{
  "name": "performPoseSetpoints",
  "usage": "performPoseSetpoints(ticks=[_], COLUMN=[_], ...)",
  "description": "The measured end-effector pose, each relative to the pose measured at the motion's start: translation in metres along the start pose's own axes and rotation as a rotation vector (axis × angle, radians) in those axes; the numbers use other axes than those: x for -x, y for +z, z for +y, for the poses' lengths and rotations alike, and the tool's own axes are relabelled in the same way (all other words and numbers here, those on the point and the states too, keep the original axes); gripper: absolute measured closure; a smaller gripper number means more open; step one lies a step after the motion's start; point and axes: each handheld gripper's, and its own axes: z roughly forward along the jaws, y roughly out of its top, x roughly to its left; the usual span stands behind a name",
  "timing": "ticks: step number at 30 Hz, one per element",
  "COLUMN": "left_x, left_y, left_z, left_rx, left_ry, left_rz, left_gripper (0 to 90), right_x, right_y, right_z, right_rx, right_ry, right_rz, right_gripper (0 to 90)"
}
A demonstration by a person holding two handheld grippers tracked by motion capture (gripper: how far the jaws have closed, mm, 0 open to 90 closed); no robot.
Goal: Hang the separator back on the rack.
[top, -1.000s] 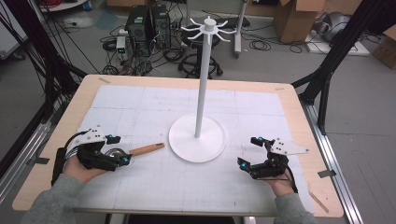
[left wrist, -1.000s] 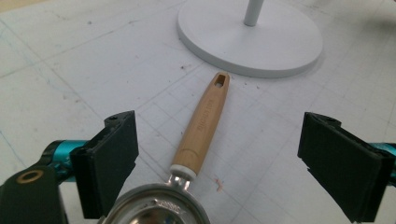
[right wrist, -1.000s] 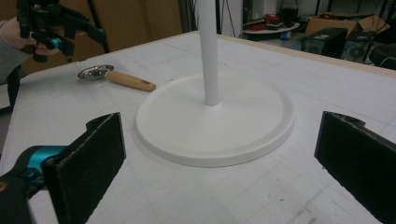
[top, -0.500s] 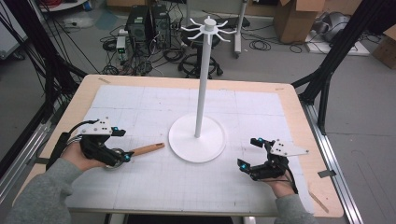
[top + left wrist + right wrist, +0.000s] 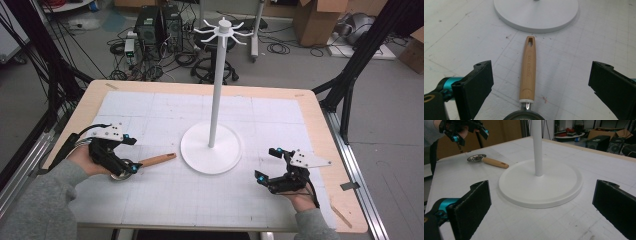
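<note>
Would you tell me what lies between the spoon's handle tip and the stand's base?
Bare mat, seen in the left gripper view: the handle stops short of the base.

White stand [image 5: 211, 150], tan handle [image 5: 528, 70] (gridded mat [image 5: 150, 195]).

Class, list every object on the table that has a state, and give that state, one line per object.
Left gripper: open, above the spoon.
Right gripper: open, holding nothing.
Wooden-handled spoon: lying flat on the table, ungrasped.
White stand: upright, hooks bare.
</note>
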Motion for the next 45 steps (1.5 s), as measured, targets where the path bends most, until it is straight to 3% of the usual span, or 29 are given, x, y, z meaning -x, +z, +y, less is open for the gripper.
performPoseSetpoints(ticks=[8,11,14,22,25,28,36,38,42,45], left_x=[-0.008,-0.013,-0.017,-0.027,-0.031,-0.032,-0.031,-0.031,-0.034,-0.035], left_y=[0.011,0.015,0.019,0.023,0.023,0.024,0.031,0.034,0.038,0.040], left_z=[0.001,-0.001,-0.003,-0.005,-0.007,-0.007,-0.001,-0.002,-0.004,-0.006], left_rx=[-0.107,-0.130,-0.155,-0.198,-0.199,-0.214,-0.265,-0.282,-0.328,-0.331], left_ry=[0.036,0.025,0.014,0.045,0.068,0.057,0.086,0.076,0.077,0.064], left_rz=[0.010,0.003,-0.002,-0.066,-0.066,-0.063,-0.094,-0.111,-0.103,-0.101], left_gripper=[10.1,18.4,18.4,24.2,26.8,27.7,33.2,35.6,38.5,39.9], right_x=[-0.001,-0.001,0.000,-0.001,-0.001,0.000,-0.001,-0.001,-0.001,-0.002], right_y=[0.000,-0.001,-0.002,-0.004,-0.005,-0.006,-0.006,-0.006,-0.006,-0.007], right_z=[0.000,0.000,0.000,-0.001,-0.002,-0.002,-0.002,-0.002,-0.002,-0.002], right_rx=[-0.003,0.001,0.003,0.005,0.010,0.015,0.012,0.013,0.010,0.011], right_ry=[-0.001,-0.003,0.003,0.007,0.006,0.006,0.009,0.010,0.008,0.006], right_rz=[0.005,0.005,0.005,0.003,0.003,0.002,0.007,0.003,0.005,0.006], right_gripper=[1.0,1.0,1.0,1.0,1.0,1.0,1.0,1.0,1.1,1.0])
